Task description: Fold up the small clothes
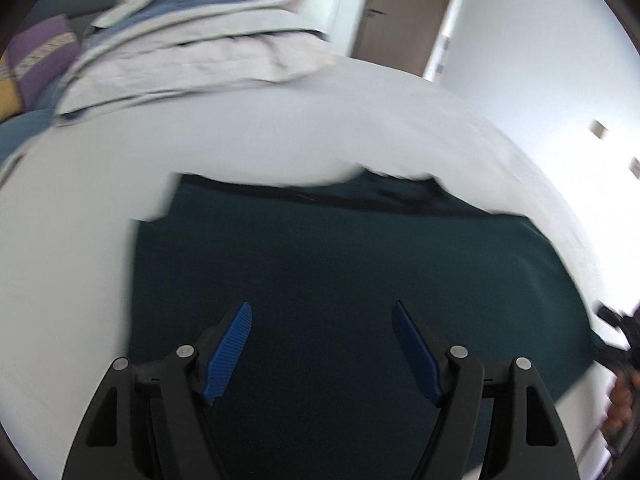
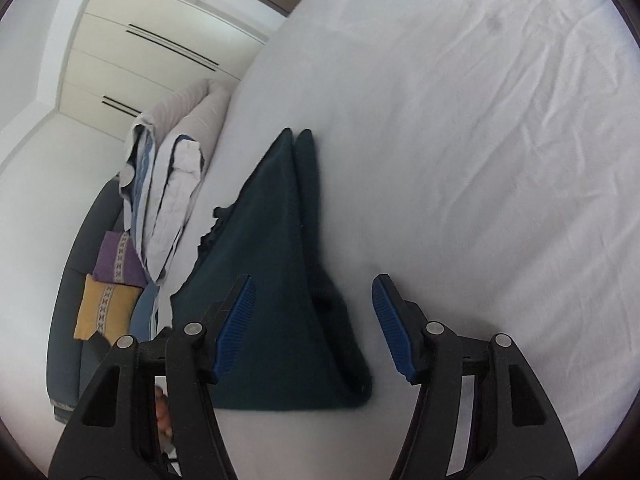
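Two handheld grippers hover over a bed, each seen from its own wrist camera. Nearest in the left wrist view, the left gripper (image 1: 322, 346) has its blue-padded fingers spread wide and holds nothing. Directly beneath and ahead of it lies the dark teal garment (image 1: 340, 280), spread fairly flat on the white bedsheet (image 1: 280, 140), with a darker band along its far edge. At the right border of that view, part of the other tool and a hand are just visible.

In the right wrist view, the right gripper (image 2: 314, 326) is also spread apart and empty, poised above one end of the same garment (image 2: 276, 280), which looks already doubled over, two layers showing at its far tip.

Judging from this, the risk is a pinch that catches only the top layer, or gathers the sheet along with the cloth, so the fold would skew or drag. The left view is motion-blurred, so edges are hard to place.

Farther away, a stack of folded grey and blue bedding (image 1: 192, 40) sits at the bed's far side, near the garment but apart from it; it limits room to slide the cloth that way. Beyond are purple and yellow cushions (image 2: 112, 284) on a dark sofa, white wardrobe doors (image 2: 140, 52) and a brown door (image 1: 404, 12).
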Available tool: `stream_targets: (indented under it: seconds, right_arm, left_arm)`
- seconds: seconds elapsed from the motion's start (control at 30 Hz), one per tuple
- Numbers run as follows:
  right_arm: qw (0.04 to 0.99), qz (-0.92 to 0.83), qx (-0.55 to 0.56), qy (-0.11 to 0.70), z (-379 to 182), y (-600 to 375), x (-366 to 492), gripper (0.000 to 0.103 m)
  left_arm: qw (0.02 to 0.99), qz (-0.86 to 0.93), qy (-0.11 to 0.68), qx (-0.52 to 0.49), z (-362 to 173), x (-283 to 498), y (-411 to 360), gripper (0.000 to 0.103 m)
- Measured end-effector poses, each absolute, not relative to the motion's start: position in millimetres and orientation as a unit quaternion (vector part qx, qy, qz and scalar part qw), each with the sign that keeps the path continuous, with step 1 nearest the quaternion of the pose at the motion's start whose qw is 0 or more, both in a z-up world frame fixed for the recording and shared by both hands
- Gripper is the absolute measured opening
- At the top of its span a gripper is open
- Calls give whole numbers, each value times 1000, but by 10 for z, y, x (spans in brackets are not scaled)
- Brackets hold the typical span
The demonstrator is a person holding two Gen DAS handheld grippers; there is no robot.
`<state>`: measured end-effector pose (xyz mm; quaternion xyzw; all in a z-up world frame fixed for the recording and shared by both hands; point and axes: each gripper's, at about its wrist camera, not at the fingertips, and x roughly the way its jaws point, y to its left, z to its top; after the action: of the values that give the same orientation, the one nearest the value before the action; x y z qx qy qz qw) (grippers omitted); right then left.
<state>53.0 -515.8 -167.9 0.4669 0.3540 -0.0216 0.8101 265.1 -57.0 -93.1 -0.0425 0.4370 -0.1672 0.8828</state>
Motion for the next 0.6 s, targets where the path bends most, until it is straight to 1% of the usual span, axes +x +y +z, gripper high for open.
stream_targets:
  seconds: [0.13, 0.3, 0.37, 0.4, 0.43, 0.6]
  right_arm:
    - [794, -15, 484, 368, -1714, -5093, 825, 58]
    - [788, 2, 459, 411, -1755, -4867, 1173, 52]
    - [781, 1, 468, 414, -1813, -4844, 1254, 38]
    - [777, -3, 472, 416, -1847, -4842, 1294, 33]
    - [776, -8, 473, 418, -1876, -4831, 1330, 22]
    - [786, -19, 459, 413, -1878, -4737, 1382, 17]
  left_arm:
    - [872, -189, 448, -55, -1016, 2625, -818, 76]
    - [868, -198, 447, -88, -1015, 2617, -826, 75]
    - [865, -202, 447, -102, -990, 2621, -801, 71]
    - [864, -206, 448, -106, -977, 2643, -807, 70]
    - [861, -211, 448, -110, -970, 2648, -817, 69]
    - [853, -212, 463, -112, -1055, 2713, -888, 69]
